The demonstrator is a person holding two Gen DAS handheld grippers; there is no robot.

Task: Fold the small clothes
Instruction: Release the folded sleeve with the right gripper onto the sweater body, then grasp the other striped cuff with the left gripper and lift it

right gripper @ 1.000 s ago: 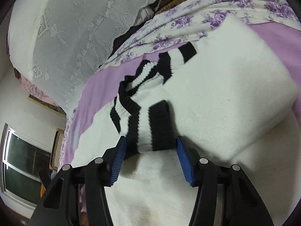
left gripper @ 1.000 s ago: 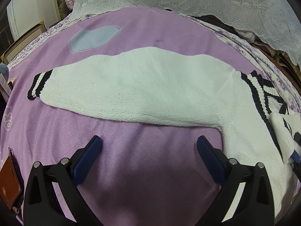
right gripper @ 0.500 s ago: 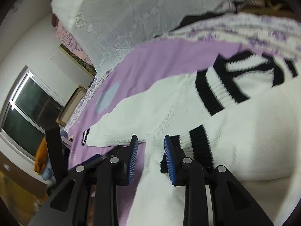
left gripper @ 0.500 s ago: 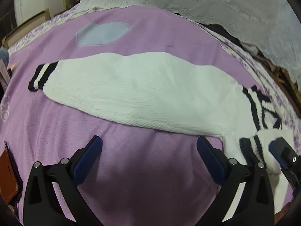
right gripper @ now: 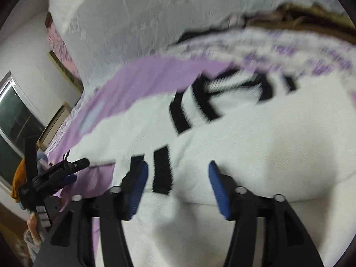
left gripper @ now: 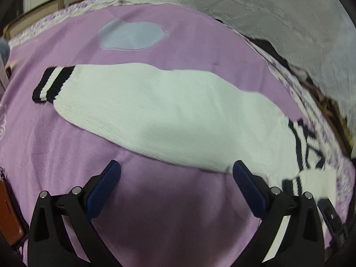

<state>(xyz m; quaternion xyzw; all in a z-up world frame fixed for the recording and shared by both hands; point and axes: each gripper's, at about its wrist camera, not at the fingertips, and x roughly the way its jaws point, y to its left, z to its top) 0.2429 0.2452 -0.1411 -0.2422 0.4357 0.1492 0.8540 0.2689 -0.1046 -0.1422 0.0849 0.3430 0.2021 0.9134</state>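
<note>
Your bed was covered with a purple sheet carrying a pale blue patch, and a white lace cloth lay bunched along its far edge. On the sheet you had the white knit sweater spread flat, one sleeve stretched out to your left and ending in a black-and-white striped cuff. The other sleeve was folded across the sweater's body, its striped cuff lying just ahead of your right claw. That claw was spread apart over the white knit and gripped nothing. Your left claw also stood wide apart, holding nothing, above bare sheet just short of the sweater's near edge. A brown case lay at the sheet's left edge.
</note>
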